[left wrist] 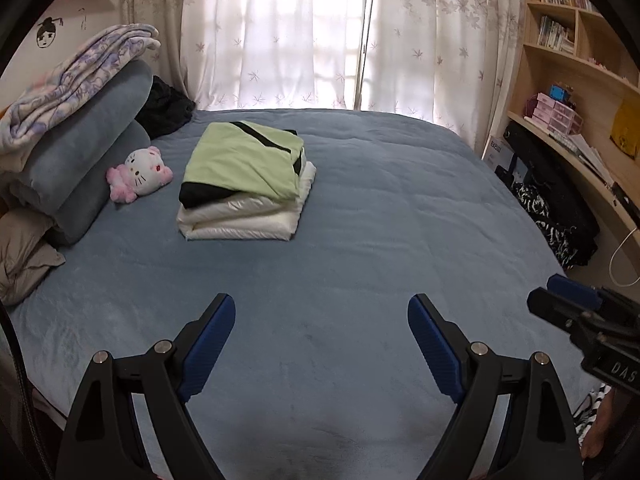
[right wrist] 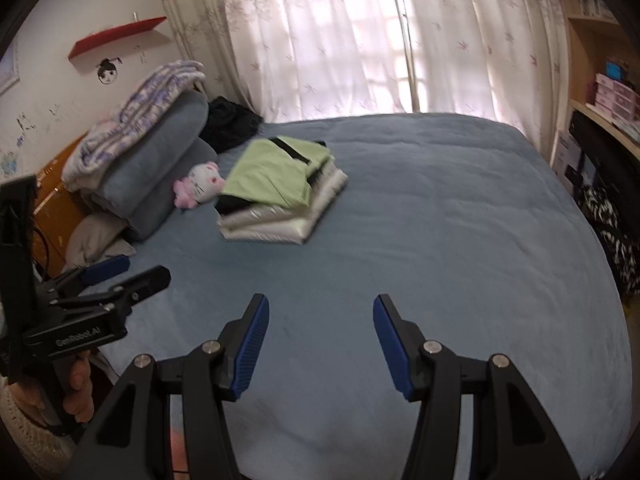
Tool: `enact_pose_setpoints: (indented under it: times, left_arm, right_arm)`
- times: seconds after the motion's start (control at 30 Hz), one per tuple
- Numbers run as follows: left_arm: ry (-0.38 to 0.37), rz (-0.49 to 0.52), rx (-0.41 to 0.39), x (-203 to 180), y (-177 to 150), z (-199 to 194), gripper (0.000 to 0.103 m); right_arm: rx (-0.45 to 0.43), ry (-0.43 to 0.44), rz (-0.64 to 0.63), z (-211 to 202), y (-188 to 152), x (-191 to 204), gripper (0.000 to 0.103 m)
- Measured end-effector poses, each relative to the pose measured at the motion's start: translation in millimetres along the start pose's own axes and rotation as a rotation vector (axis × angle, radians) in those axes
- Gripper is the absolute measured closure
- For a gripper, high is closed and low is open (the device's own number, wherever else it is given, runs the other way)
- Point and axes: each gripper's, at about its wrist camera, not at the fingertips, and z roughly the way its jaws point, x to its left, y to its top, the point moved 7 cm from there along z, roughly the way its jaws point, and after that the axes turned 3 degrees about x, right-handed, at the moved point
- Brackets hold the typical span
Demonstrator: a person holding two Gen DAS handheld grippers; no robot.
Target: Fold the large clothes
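A folded stack lies on the blue bed (left wrist: 400, 220), far left of centre. It is a light green garment with black trim (left wrist: 244, 156) on top of a folded white padded garment (left wrist: 240, 220). The right wrist view shows the same green garment (right wrist: 272, 172) and white garment (right wrist: 272, 224). My left gripper (left wrist: 321, 300) hovers over bare bed well short of the stack, jaws wide open with nothing between them. My right gripper (right wrist: 321, 300) is also open and holds nothing. Each gripper shows in the other's view: the right gripper (left wrist: 552, 292) at the right edge, the left gripper (right wrist: 142, 268) at the left edge.
Rolled blue blankets (left wrist: 88, 160) with a patterned blanket (left wrist: 80, 80) on top are piled at the left. A white and pink plush toy (left wrist: 140, 174) and a black garment (left wrist: 168, 108) lie near them. Wooden shelves (left wrist: 580, 60) and a zebra-patterned cloth (left wrist: 552, 224) stand at the right. Curtains (left wrist: 320, 32) hang behind.
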Motion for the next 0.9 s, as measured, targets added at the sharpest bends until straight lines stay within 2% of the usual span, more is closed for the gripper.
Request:
enact_pose_setpoints:
  times: [0.2,0.3,0.5,0.67,0.9]
  left_arm:
    - [0.020,0.027,0.038,-19.6,-38.0,24.0,0.016]
    - [0.038,0.048,0.057,-27.6,-50.7,32.1,0.016]
    - [0.023,0.036,0.072,-39.6,-68.5,32.7,0.016]
    - [0.023,0.032,0.078,-44.1,-86.8,31.8,0.016]
    - [0.019,0.011,0.130,-40.9,-110.3,39.4,0.016]
  right_arm:
    - [0.015,-0.058,0.074,18.5,-42.1,-22.3,0.048]
    - [0.018,-0.094,0.094,23.9,-56.5,-29.7,0.042]
    - [0.024,-0.106,0.111,28.4,-82.4,-29.6,0.034]
    - [0.053,-0.094,0.111,35.4,-99.7,-27.4,0.033]
    - [0.062,-0.108,0.103,33.5,-112.9,-27.7,0.033]
